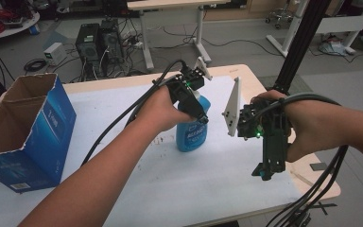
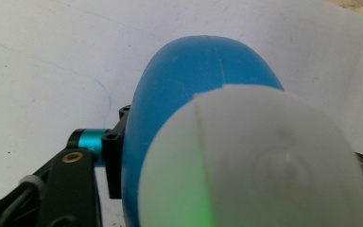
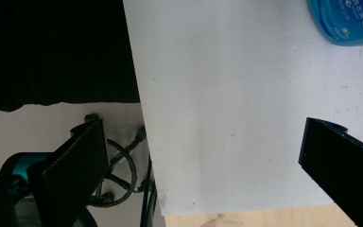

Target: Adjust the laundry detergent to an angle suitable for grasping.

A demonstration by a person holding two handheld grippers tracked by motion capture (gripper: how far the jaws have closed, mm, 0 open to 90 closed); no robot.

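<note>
A blue plastic bottle (image 1: 191, 135) with a white cap stands upright on the white sheet near the table's middle. My left gripper (image 1: 196, 111) comes down on it from above and is shut on its upper part. In the left gripper view the white cap (image 2: 264, 161) looms close, and one black finger (image 2: 113, 165) presses the bottle's blue side (image 2: 194, 71). My right gripper (image 1: 266, 170) hangs to the right of the bottle, pointing down at the sheet. Its jaws (image 3: 203, 146) stand wide open with nothing between them. The bottle's base (image 3: 345, 21) shows in the upper right corner of the right gripper view.
An open blue cardboard box (image 1: 28, 132) stands at the table's left. The white sheet (image 1: 179, 189) covers most of the wooden tabletop (image 1: 250, 78). A black frame post (image 1: 302, 42) rises at the back right. Cables trail from both grippers across the table.
</note>
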